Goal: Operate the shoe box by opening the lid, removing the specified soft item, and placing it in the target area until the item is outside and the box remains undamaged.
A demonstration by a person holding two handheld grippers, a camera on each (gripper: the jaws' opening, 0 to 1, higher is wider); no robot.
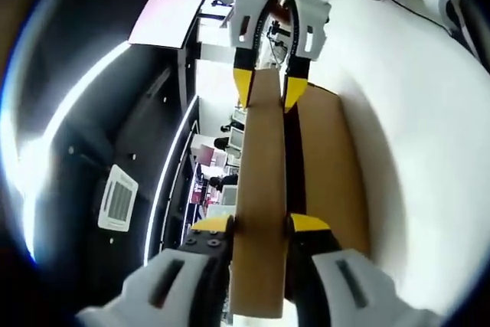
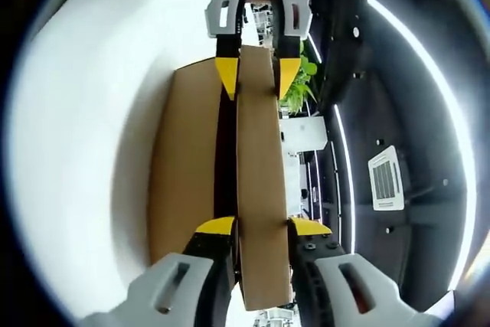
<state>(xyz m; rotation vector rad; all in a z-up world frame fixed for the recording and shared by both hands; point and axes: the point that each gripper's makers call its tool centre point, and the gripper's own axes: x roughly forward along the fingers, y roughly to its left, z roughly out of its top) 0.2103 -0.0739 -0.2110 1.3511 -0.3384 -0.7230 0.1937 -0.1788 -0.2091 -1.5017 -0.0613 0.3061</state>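
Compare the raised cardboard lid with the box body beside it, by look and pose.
1. The lid stands edge-on between the jaws of the left gripper and of the right gripper; the box body lies on the white table, held by neither.
2. The lid shows as a narrow strip; the body shows a broader face, with a dark gap between them.
Both are plain brown cardboard.

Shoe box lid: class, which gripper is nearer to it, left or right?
Neither; both touch it. The left gripper is shut on one end of the upright lid, and the right gripper is shut on the opposite end.
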